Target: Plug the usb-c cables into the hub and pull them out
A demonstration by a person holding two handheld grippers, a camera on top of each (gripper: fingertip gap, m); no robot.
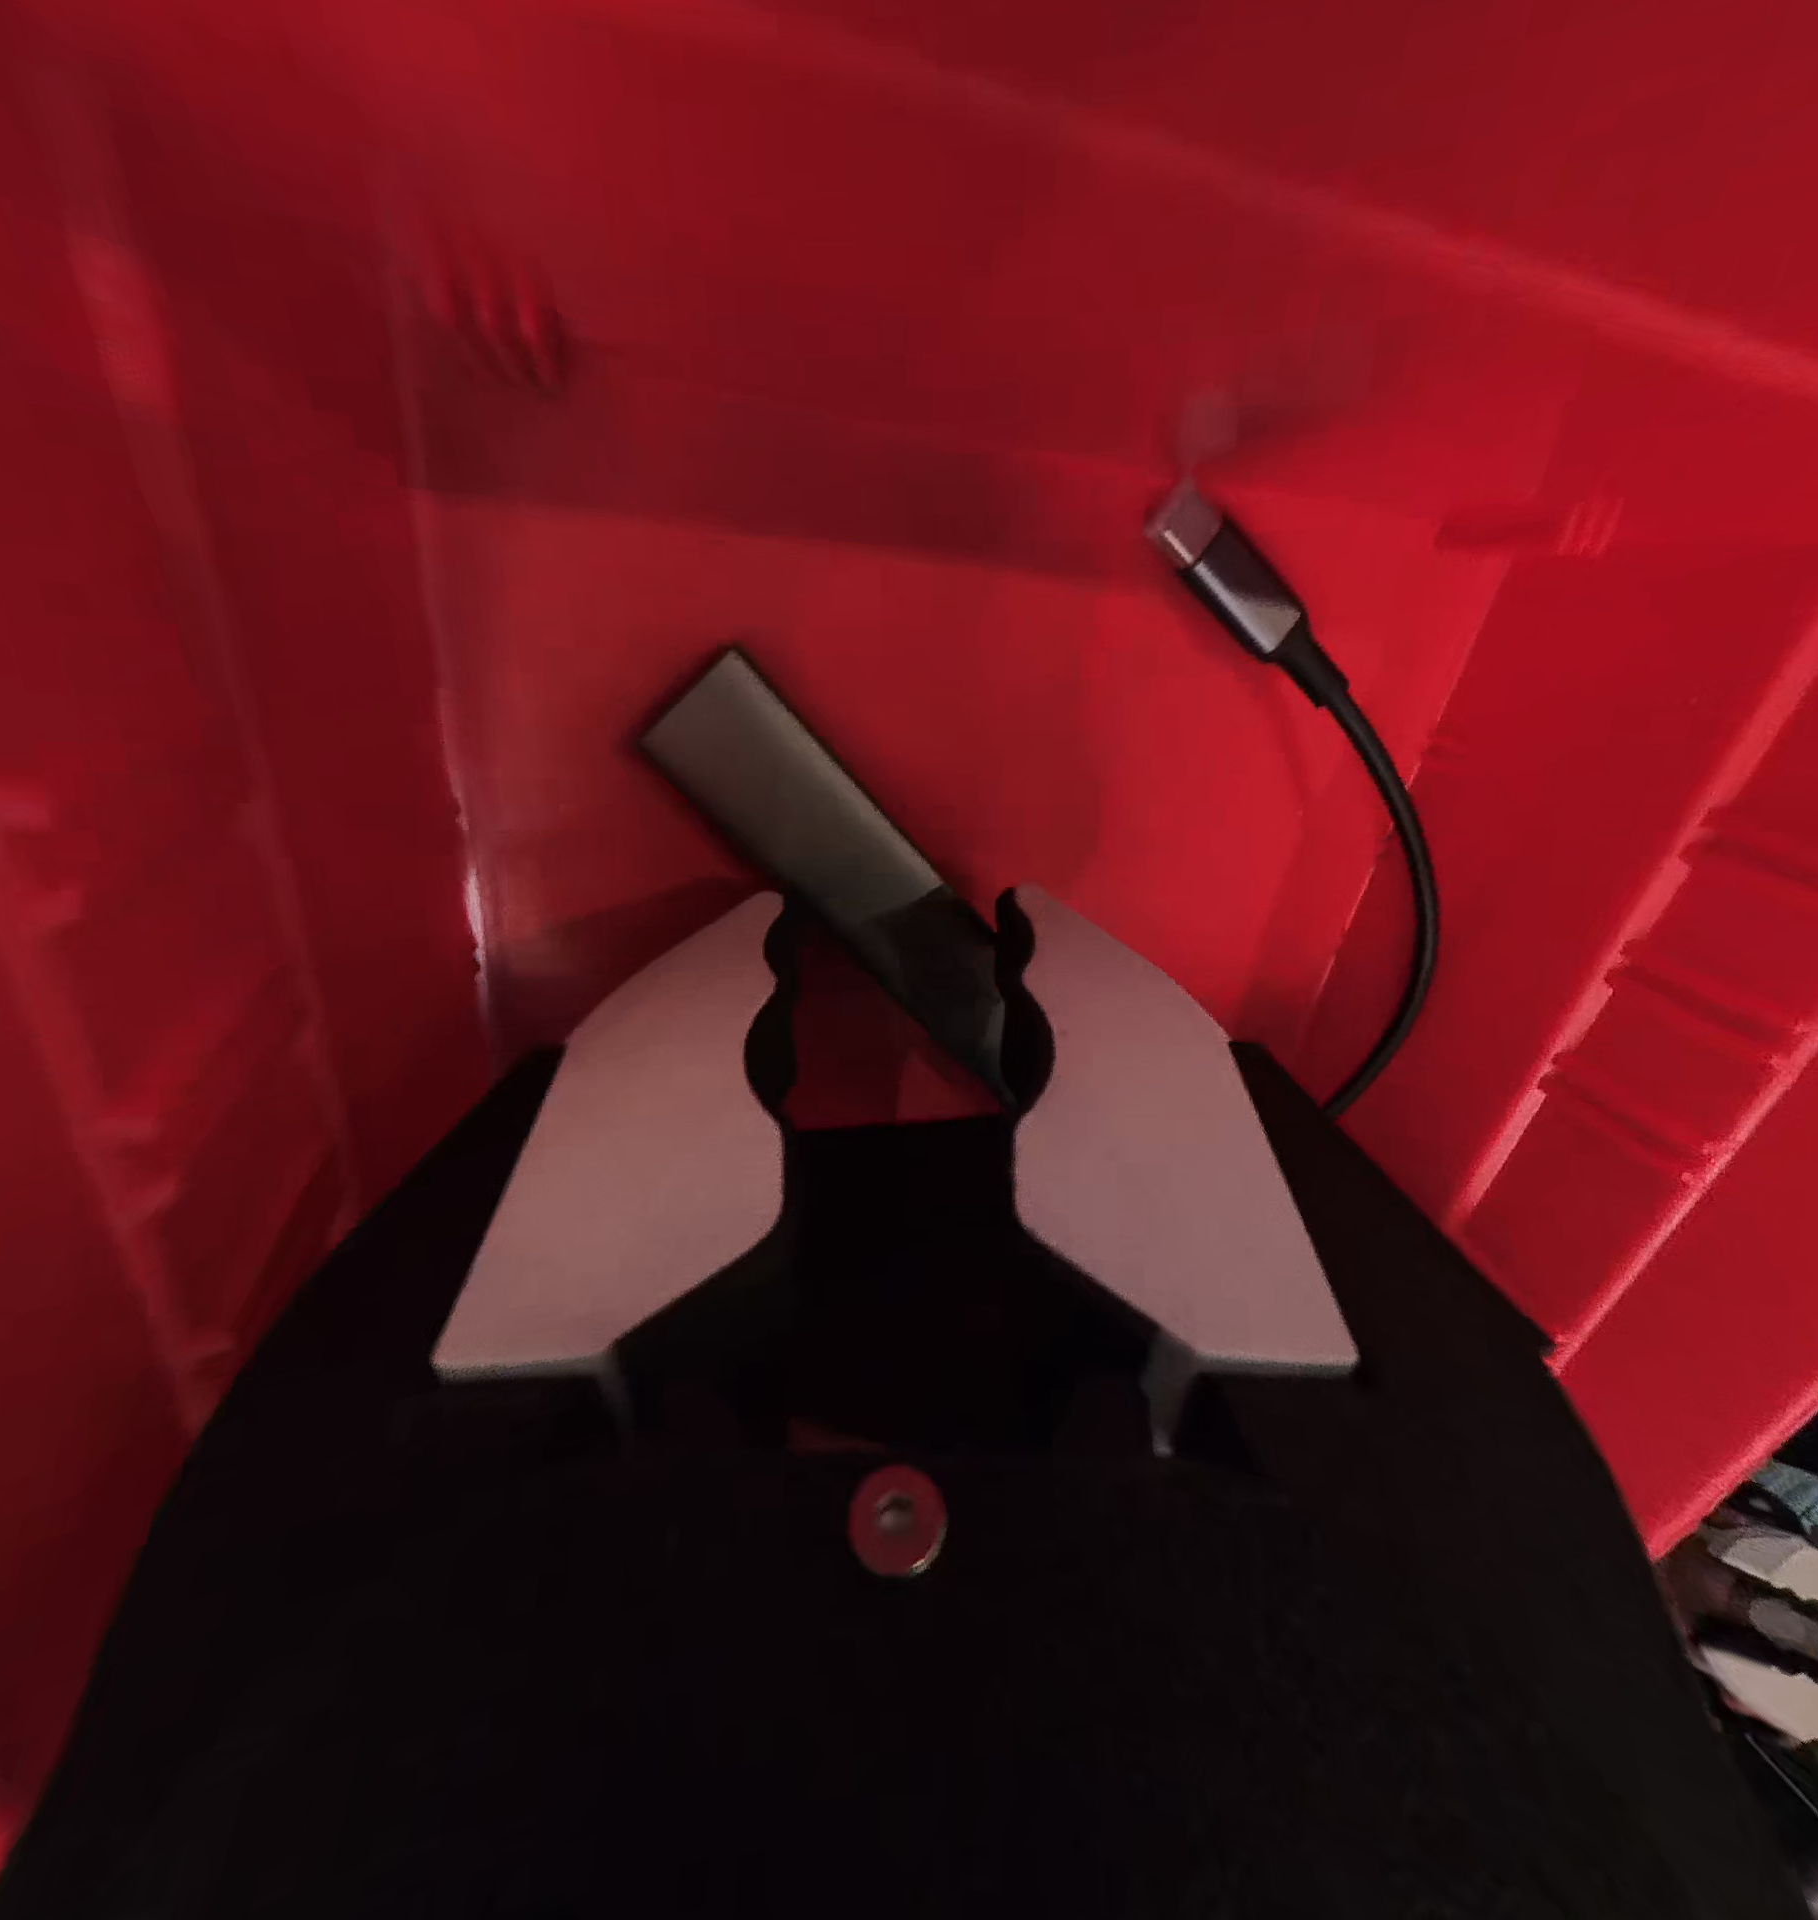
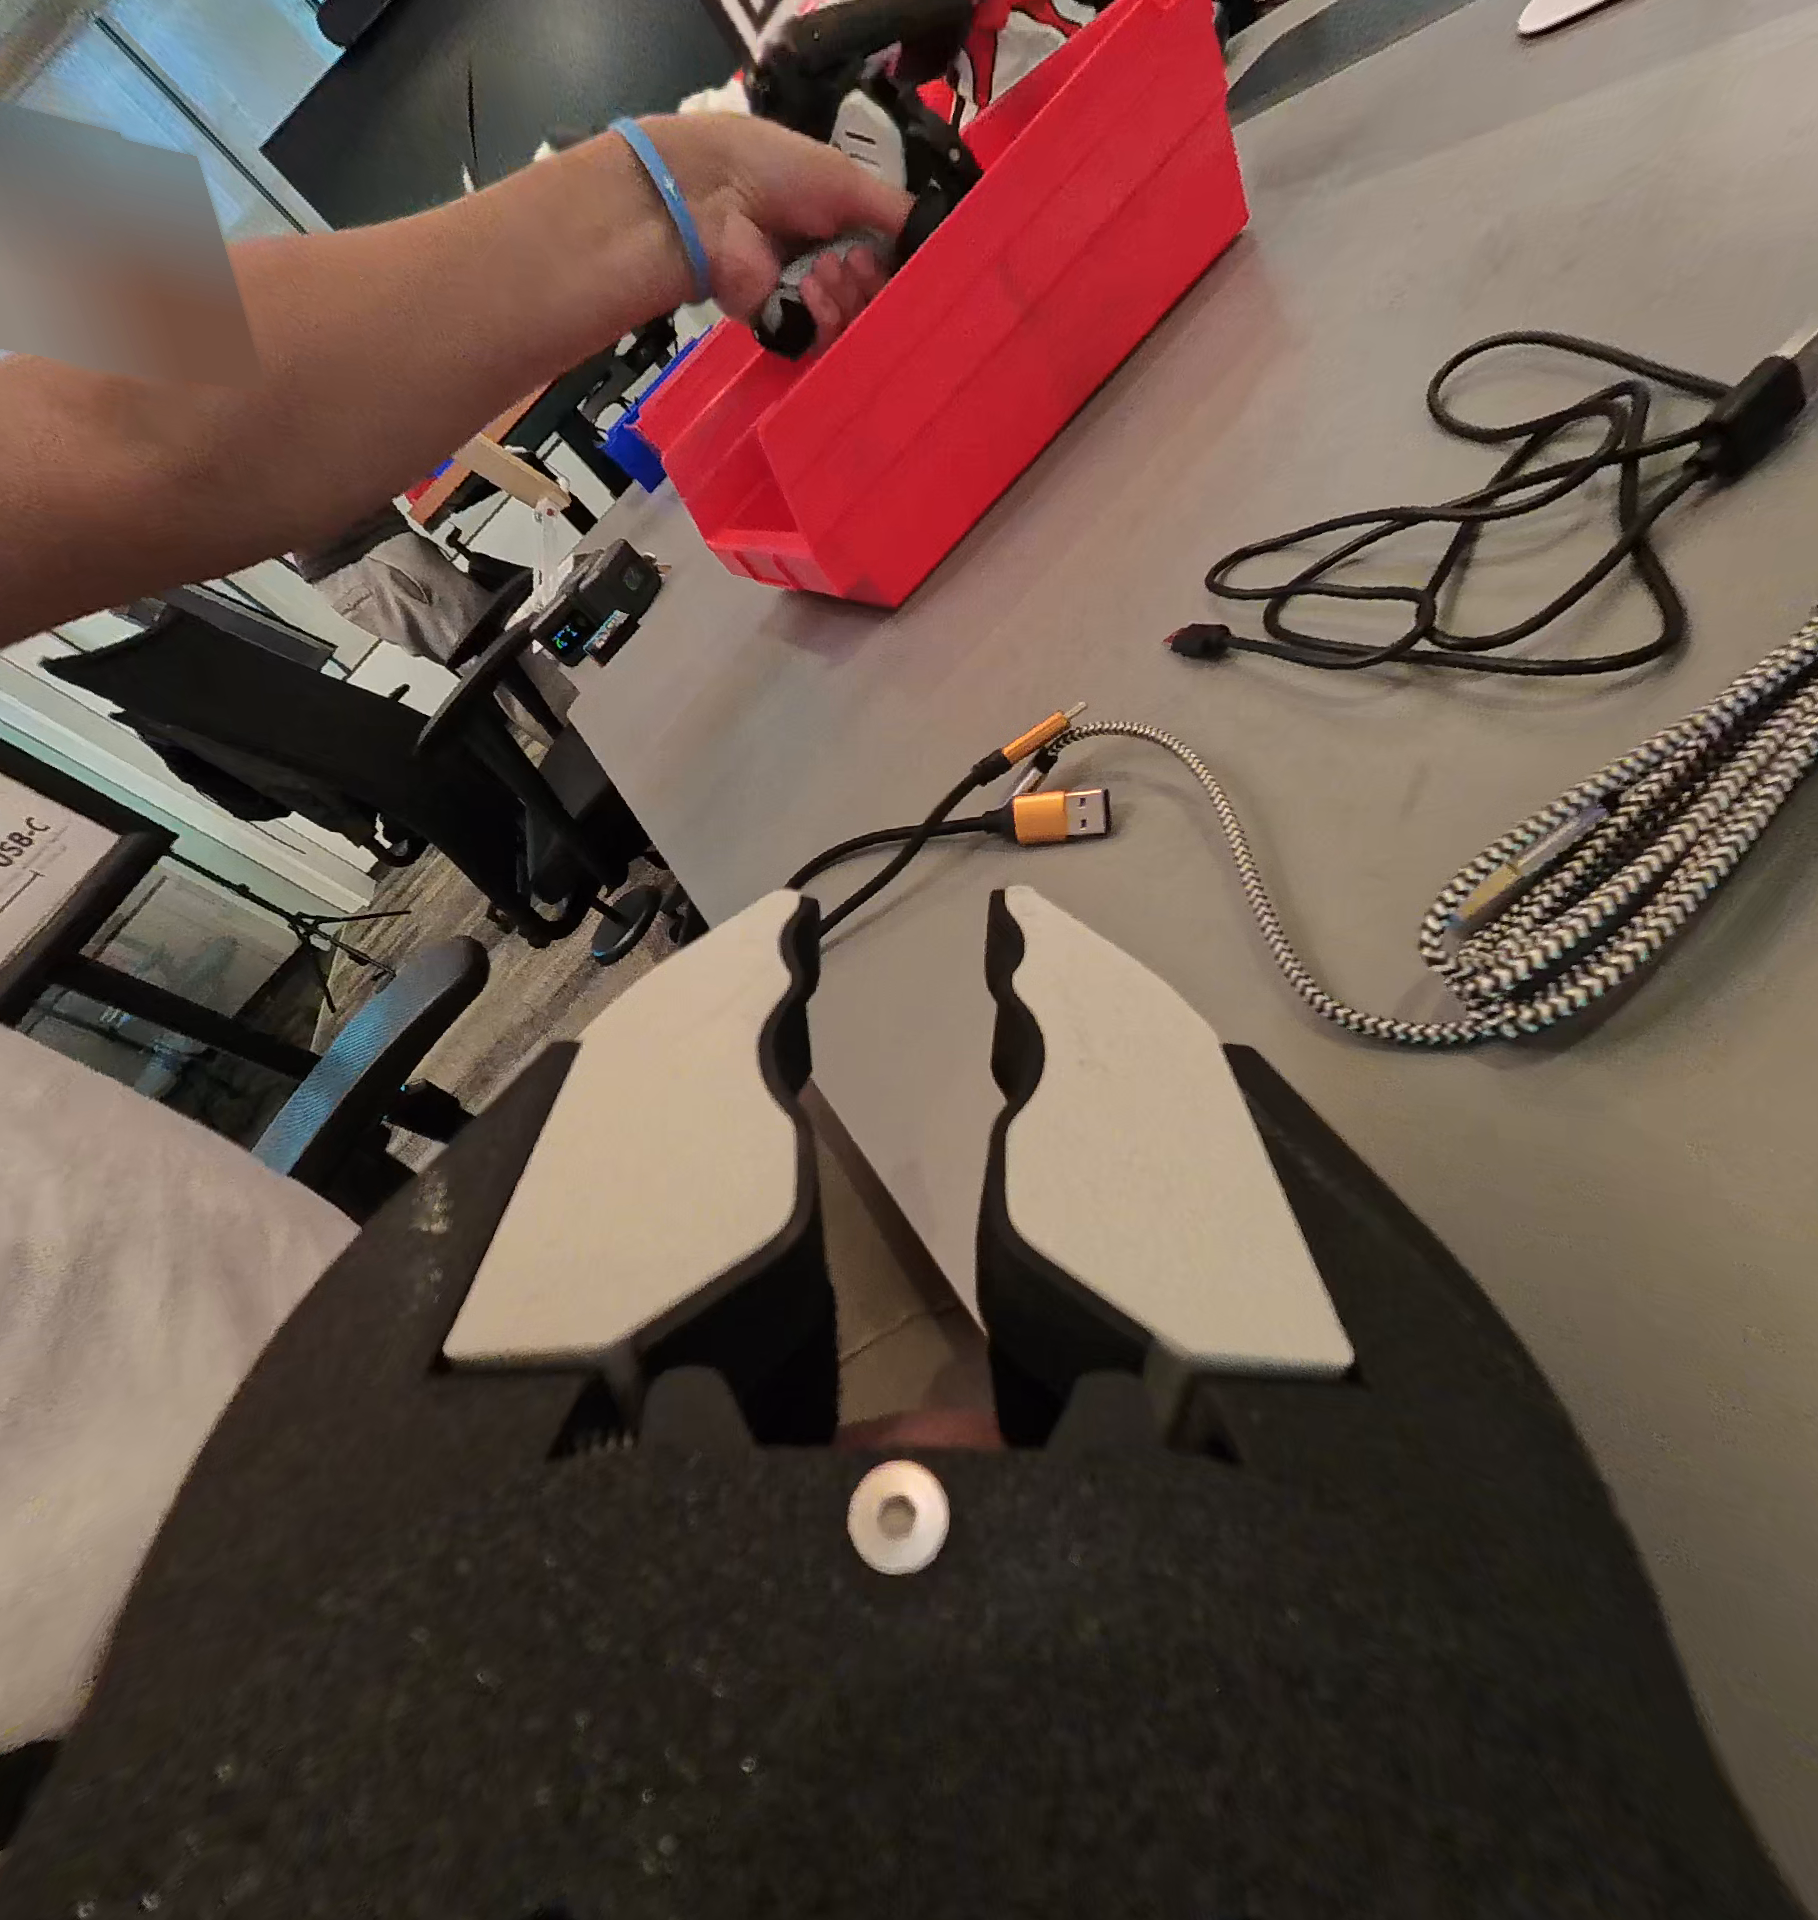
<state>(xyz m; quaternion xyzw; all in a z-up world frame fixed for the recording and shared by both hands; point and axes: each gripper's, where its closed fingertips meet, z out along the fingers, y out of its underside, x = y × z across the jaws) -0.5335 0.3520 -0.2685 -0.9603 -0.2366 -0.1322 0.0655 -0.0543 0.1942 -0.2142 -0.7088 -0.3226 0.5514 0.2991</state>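
With its fingers parted, the left gripper point(image 1: 894, 935) reaches into a red plastic bin point(image 1: 1092, 312); the grey USB-C hub point(image 1: 780, 800) lies slantwise between the tips, touching the right finger point(image 1: 1113, 1039), though whether it is gripped is hard to tell. Hub's black lead point(image 1: 1404, 862) curves to a grey plug point(image 1: 1227, 566) on the bin floor. Right gripper point(image 2: 900, 920): fingers apart, empty, over a grey table point(image 2: 1507, 1351). Ahead: orange-ended cable point(image 2: 1056, 816), braided black-and-white cable point(image 2: 1611, 883), black cable point(image 2: 1456, 561). Beyond: the person's hand point(image 2: 780, 229) holding the left gripper in the bin point(image 2: 988, 343).
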